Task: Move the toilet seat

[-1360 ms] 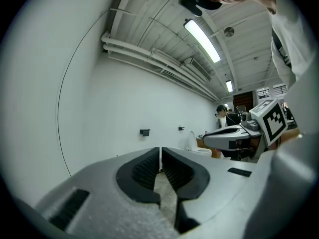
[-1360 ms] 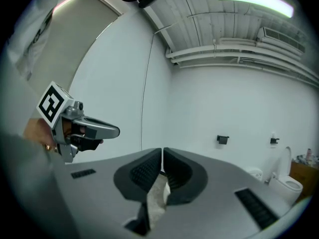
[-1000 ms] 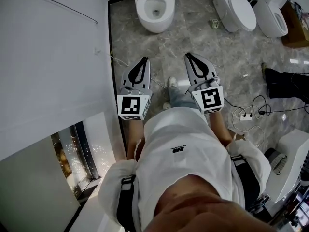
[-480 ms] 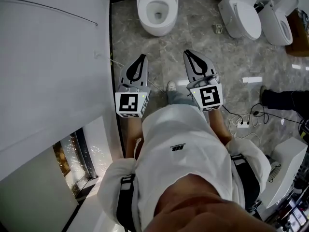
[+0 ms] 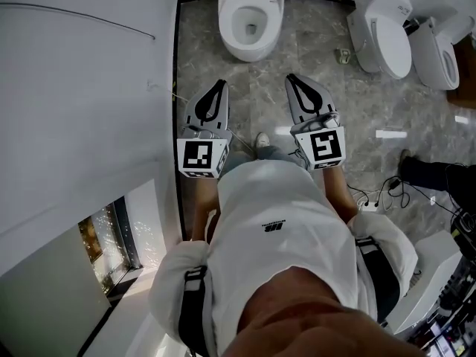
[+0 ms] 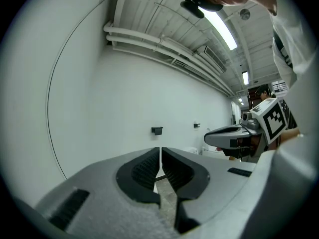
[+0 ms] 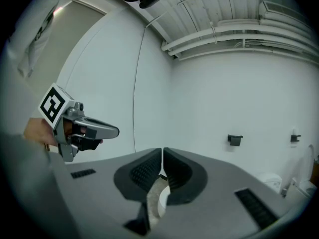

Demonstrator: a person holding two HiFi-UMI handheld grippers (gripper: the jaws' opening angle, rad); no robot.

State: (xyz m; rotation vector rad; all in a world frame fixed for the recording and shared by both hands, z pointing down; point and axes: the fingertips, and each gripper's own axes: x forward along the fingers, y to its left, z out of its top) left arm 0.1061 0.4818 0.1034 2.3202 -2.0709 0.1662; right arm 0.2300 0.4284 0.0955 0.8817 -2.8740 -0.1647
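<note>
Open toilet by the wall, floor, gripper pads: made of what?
Toilet: probably glazed ceramic; white, smooth, rounded, with a slight sheen.
Floor: grey with pale veins and light reflections; polished stone or stone-look tile, can't tell which.
Pads: dark, matte, ribbed; likely rubber or soft plastic.

both grippers held out front at abt waist height, side by side w/ a gap, left gripper [image 5: 214, 95] jaws closed tight & empty, right gripper [image 5: 299, 85] same, shut on nothing, both pointing roughly level, marker cubes facing up toward the head cam
</note>
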